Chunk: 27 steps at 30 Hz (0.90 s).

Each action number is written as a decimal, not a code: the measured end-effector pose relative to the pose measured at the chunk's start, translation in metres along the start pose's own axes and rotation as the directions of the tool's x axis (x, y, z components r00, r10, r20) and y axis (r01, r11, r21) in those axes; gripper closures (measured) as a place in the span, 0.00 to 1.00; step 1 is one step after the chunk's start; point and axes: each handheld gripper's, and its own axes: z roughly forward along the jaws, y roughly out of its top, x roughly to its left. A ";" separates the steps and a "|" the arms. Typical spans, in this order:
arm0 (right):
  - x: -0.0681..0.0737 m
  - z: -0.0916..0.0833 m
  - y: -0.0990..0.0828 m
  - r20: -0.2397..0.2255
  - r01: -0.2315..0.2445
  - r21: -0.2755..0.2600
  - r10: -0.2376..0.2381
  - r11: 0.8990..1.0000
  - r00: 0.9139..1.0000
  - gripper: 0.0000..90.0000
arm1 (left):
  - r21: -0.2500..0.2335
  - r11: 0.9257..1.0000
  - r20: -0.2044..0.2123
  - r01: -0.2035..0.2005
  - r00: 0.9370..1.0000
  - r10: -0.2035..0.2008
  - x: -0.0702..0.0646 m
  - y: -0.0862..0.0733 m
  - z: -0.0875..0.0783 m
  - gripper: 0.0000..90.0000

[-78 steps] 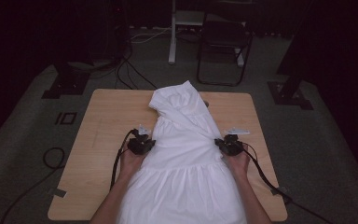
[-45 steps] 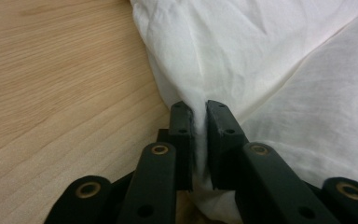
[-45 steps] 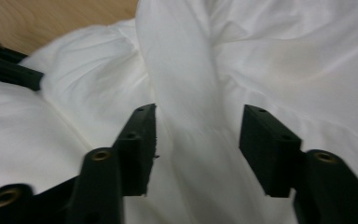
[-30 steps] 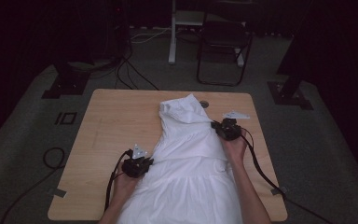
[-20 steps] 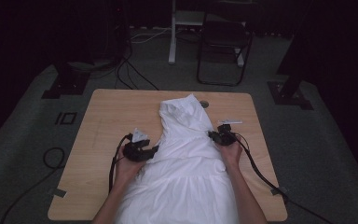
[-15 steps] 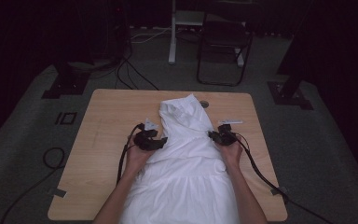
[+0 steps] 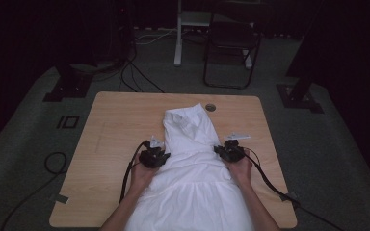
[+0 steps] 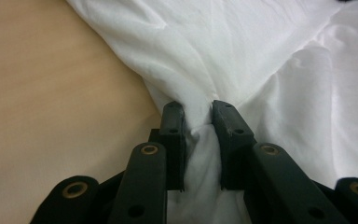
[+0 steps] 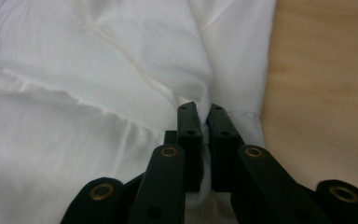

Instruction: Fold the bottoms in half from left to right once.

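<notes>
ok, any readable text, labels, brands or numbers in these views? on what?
None can be read.
White garment: plain cloth, no print or tag in view.
Table: bare wood, no markings.
Left gripper and right gripper: black jaws with brass rivets, no lettering.
Floor mark: a square outline, not a text.

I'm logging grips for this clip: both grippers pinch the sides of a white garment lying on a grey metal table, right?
Not quite. The table is light wood, not grey metal, as the high view shows. The rest holds: the left gripper and right gripper each pinch a side of the white garment, cloth bunched between the jaws.
</notes>
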 end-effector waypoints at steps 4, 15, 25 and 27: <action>0.017 -0.014 -0.016 -0.036 0.022 0.007 -0.022 1.000 0.999 0.95 | -0.007 1.000 0.012 -0.014 1.000 0.014 -0.012 -0.020 -0.018 0.84; 0.037 -0.037 0.009 -0.020 0.099 -0.060 -0.101 0.993 0.995 0.52 | -0.005 1.000 0.021 -0.022 1.000 0.022 -0.013 -0.022 -0.019 0.82; 0.071 0.016 0.067 -0.101 0.226 -0.064 -0.231 0.972 0.968 0.32 | -0.015 0.999 0.014 -0.028 0.999 0.028 -0.013 -0.023 -0.019 0.80; 0.071 0.025 0.069 -0.104 0.245 -0.045 -0.248 0.969 0.963 0.43 | -0.020 1.000 0.010 -0.025 1.000 0.025 -0.014 -0.024 -0.019 0.80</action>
